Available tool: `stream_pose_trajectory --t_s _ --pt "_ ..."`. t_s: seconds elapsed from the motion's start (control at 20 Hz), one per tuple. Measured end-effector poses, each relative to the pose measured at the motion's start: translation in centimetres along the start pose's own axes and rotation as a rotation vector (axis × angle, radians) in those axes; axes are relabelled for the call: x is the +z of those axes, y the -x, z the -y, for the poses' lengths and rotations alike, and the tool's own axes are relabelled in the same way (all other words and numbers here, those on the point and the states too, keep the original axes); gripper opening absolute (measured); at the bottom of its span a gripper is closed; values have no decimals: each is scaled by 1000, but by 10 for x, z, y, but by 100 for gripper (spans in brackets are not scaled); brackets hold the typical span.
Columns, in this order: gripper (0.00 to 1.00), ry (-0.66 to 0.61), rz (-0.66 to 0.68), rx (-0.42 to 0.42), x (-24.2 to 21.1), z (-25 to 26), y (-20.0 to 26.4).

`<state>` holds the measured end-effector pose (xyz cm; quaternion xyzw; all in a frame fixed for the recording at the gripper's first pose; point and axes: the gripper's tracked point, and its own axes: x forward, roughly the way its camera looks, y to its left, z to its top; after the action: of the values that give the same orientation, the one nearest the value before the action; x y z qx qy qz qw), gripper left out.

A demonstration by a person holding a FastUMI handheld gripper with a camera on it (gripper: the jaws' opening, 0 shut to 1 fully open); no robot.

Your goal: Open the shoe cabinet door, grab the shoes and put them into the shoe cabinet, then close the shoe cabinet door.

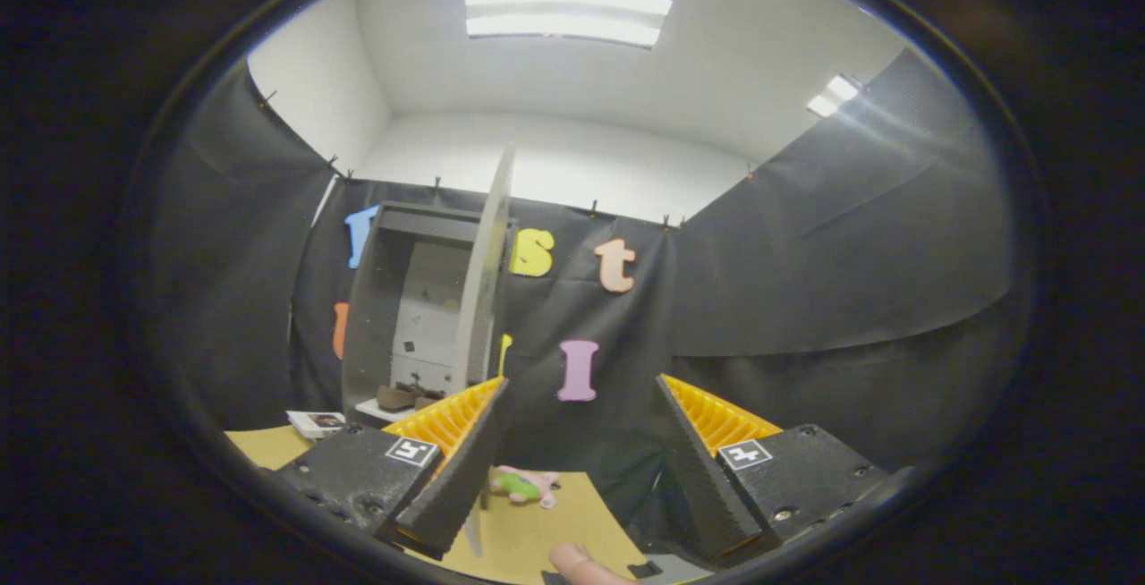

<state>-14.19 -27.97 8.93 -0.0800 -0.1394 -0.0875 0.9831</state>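
Gripper view: gripper [577, 460] held level, its two fingers [456, 469] spread wide apart with nothing between them. Both fingers are free of contact.

Just ahead, between the fingers and low down: a small soft toy [526, 486], green and pink, lying on the tan board [537, 536] that covers the floor or table here; which of the two I cannot tell. A fingertip [586, 564] of a person pokes in at the base of the view, cut off, beside a small dark tab.

Beyond the left finger: shoe cabinet [416, 308], grey, standing against the booth's black cloth wall [805, 299]. Its door [487, 272] is swung open and seen nearly edge-on, so the handle side is hard to make out. Shoes [407, 395], brownish, sit on the bottom shelf inside the cabinet; the left finger's top edge partly covers them, and I cannot tell if it is one shoe or a pair. Back panel of the cabinet is pale with small marks, too small to read.

Left of the cabinet foot, a flat white booklet or card [315, 423] lies on the tan surface, detail blurred.

Room: black cloth on three sides, white wall above it, white ceiling with a long panel light [568, 12] and a second smaller light [834, 95] to the right.
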Motion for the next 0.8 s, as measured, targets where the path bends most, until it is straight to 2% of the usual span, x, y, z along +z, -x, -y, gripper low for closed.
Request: stream_pose_trajectory --t_s 0.1,0.2,0.35,0.65,0.8 --pt "99 49 3 -77 -7 21 -16" --pt "99 90 -13 -107 -18 26 -36" --pt "99 120 -106 -137 -55 35 -74" --pt "99 13 -222 -39 -105 5 -137" --pt "99 -53 -265 24 -122 -27 -149"
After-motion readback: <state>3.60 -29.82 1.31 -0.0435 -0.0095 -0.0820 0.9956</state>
